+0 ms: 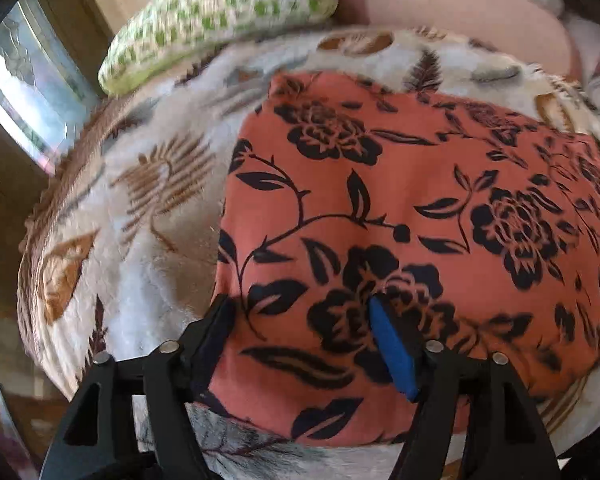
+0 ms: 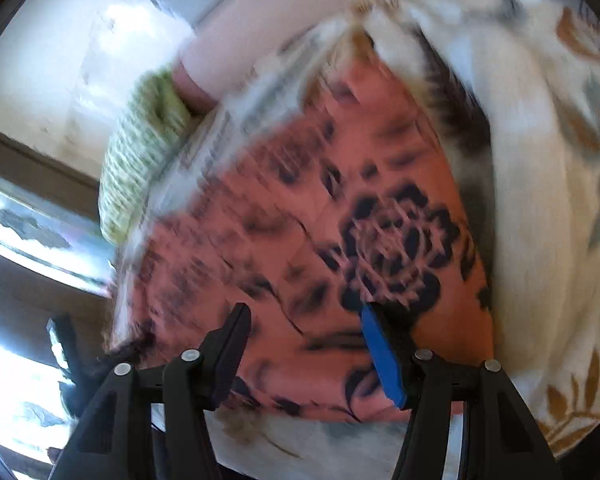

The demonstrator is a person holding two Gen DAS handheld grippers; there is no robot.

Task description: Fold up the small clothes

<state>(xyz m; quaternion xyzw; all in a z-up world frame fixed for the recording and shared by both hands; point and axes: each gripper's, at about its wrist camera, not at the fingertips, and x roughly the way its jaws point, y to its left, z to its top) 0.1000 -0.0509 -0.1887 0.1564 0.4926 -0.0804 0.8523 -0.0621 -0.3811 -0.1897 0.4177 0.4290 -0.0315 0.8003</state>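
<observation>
Cream fleece blanket (image 1: 148, 208) printed with brown and grey leaves, spread over the bed. Green-and-white patterned pillow (image 1: 220, 20) at the blanket's far left corner, beside a pink headboard (image 1: 440, 0). Window (image 1: 32, 92) past the left edge, bright with daylight.

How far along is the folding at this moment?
Done: the orange floral cloth lies flat on the leaf-print blanket, looking roughly rectangular, perhaps already folded once. In hand: nothing; the left gripper and right gripper are both open over its near edge. Left: grip the edge and fold it over.
</observation>
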